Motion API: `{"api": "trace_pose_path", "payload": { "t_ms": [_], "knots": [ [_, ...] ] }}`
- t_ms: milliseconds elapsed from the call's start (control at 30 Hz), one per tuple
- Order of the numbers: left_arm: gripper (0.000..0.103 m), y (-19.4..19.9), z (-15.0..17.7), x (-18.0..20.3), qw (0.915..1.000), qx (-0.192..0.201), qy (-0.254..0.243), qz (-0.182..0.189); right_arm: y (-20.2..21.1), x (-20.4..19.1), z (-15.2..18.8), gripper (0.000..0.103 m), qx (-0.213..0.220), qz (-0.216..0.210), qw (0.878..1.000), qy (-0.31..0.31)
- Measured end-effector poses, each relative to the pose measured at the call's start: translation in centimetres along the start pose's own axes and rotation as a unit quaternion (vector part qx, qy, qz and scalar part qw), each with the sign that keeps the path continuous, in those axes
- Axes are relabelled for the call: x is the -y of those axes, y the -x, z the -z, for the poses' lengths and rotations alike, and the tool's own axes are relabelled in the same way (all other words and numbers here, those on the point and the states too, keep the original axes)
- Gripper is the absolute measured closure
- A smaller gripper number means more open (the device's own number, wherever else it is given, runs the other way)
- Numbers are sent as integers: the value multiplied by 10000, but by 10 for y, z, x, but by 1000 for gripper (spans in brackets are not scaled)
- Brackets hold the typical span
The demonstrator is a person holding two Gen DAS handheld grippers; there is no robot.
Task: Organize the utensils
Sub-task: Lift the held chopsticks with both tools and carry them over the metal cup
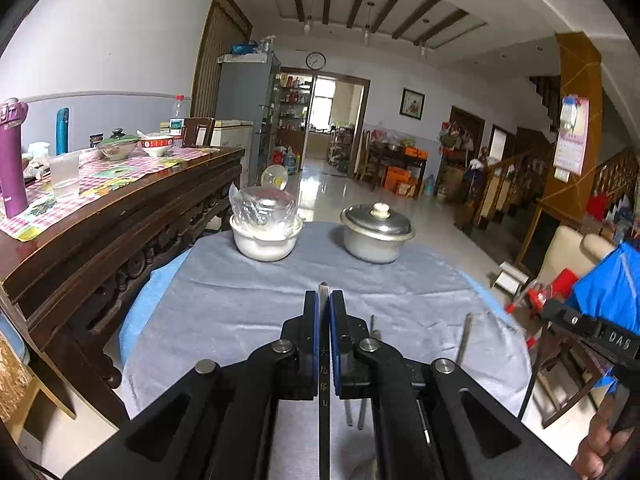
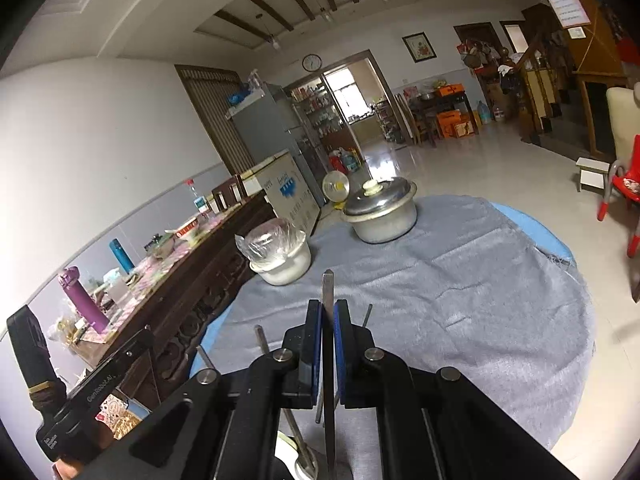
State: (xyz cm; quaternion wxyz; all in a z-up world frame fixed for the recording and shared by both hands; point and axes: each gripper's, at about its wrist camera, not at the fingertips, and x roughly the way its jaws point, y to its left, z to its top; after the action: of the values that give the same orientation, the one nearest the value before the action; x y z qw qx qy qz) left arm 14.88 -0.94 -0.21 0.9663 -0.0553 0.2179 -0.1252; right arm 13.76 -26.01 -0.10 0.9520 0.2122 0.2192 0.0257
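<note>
Chopsticks (image 1: 323, 360) stand pinched one apiece: the left gripper (image 1: 323, 300) and the right gripper (image 2: 328, 308) are each clamped on one metal stick (image 2: 328, 340), raised off the grey cloth (image 2: 440, 280), probably for sorting, while more lie loose just beneath them.

Round table draped in grey cloth (image 1: 248, 300): white ceramic bowl with plastic-wrapped contents (image 1: 265, 240) far left; lidded aluminium pot (image 1: 376, 232) far right; dark carved wooden sideboard (image 1: 132, 216) left of table.
</note>
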Motion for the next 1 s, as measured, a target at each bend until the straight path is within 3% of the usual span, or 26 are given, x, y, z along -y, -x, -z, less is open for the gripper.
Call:
{"api": "trace_pose_path", "payload": {
  "t_ms": [367,800,1000],
  "knots": [
    [98,40,-20,-1,9950,652,575,487,36,-14,-10,96,535,-230,9983,8],
    [98,45,-29,9,9810,1599,1012,430,43,-32,-16,96,1147,-475,9922,-116],
    [98,36,-22,18,9804,1704,953,245,33,-34,-13,96,1245,-463,9909,-199]
  ]
}}
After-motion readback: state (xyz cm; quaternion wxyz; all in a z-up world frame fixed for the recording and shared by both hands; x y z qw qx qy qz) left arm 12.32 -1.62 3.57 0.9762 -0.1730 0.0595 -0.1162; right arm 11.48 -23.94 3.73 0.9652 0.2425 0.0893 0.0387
